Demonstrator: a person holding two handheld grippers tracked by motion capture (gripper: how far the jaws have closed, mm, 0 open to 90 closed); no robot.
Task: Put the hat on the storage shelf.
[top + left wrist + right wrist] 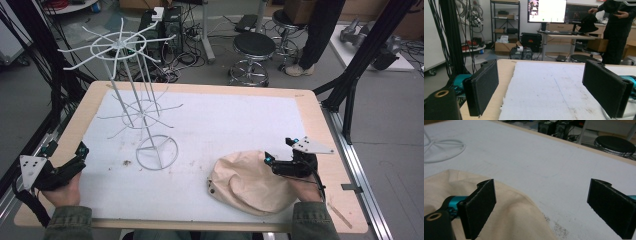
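Left gripper (pixel 80 150) near the front left corner of the table (pixel 310 100), resting low by the left edge; jaws wide apart in the left gripper view, nothing between them, only bare white mat (pixel 549 85) ahead; touching no thing.

White wire rack (pixel 142 117) next, standing upright on its round foot toward the left half of the mat; thin arms sticking out at two levels; likely light and easy to tip; well apart from both grippers.

Beige cloth hat (pixel 250 182) near the front edge, right of the middle, lying in a soft heap; looks light, floppy and not slippery, not likely to break; probably folds and sags when lifted, so best pinched at a thick edge or seam, maybe the side nearest the right gripper; a pinch on loose cloth in the middle may only pull up one layer.

Right gripper (pixel 280 159) by the front right corner, just at the right side of the hat; jaws spread wide in the right gripper view, holding nothing; left jaw over the cloth (pixel 506 217), touching or just above it, hard to tell; right jaw over bare mat.
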